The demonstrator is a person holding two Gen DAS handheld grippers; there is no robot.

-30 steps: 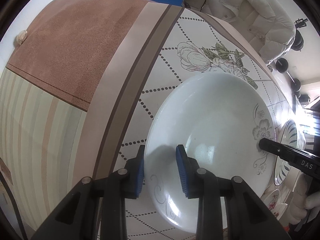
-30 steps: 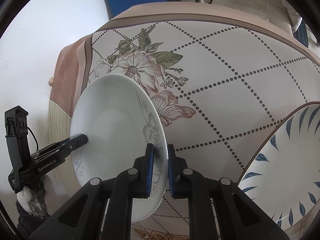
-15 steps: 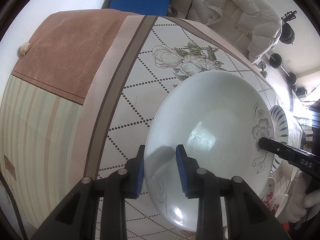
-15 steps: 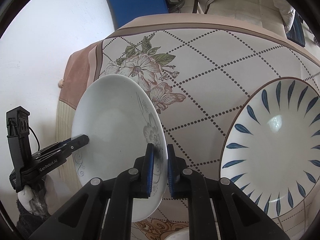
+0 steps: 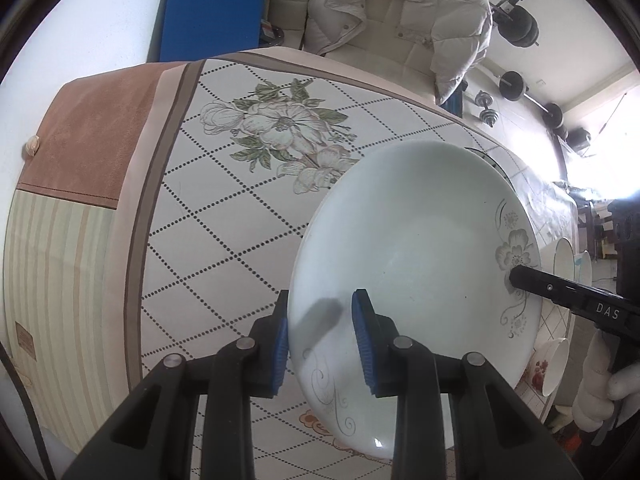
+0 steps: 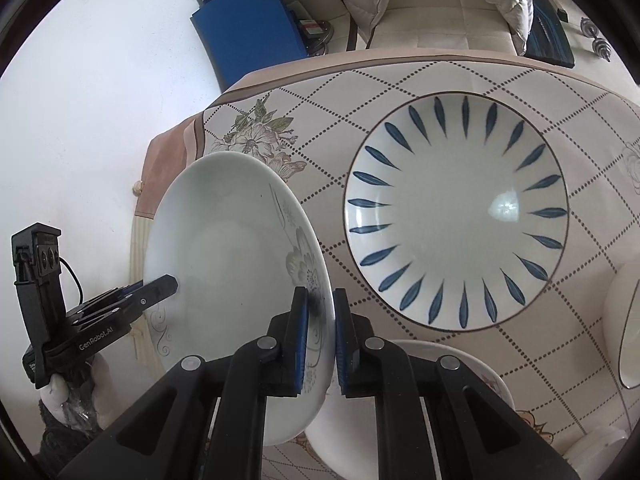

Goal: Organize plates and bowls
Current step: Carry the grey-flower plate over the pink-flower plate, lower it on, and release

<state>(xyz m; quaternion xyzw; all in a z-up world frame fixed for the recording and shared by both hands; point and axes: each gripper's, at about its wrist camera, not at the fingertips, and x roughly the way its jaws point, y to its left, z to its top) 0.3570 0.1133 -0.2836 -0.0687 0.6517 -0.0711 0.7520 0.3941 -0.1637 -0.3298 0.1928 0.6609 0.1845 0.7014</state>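
A white plate with a grey flower print (image 5: pixel 416 248) (image 6: pixel 228 240) hangs tilted above the table, held at two opposite rim points. My left gripper (image 5: pixel 320 320) is shut on its near rim, one blue pad under the rim and one inside. My right gripper (image 6: pixel 321 312) is shut on the rim by the flower print. In the left wrist view the right gripper's finger tip (image 5: pixel 520 276) shows at the plate's far edge. A large plate with blue leaf strokes (image 6: pixel 456 220) lies flat on the table to the right of the held plate.
The table wears a cloth with dotted diamonds and flower prints (image 5: pixel 224 216). Small bowls (image 5: pixel 554 364) stand at the right; a white dish (image 6: pixel 420 400) lies under my right gripper and a white bowl (image 6: pixel 624 320) at the right edge. A jacket-draped chair (image 5: pixel 400 20) stands behind.
Both grippers have lifted the white plate and carried it across the table. The blue-leaf plate has come fully into the right wrist view, and the table's brown corner has receded.
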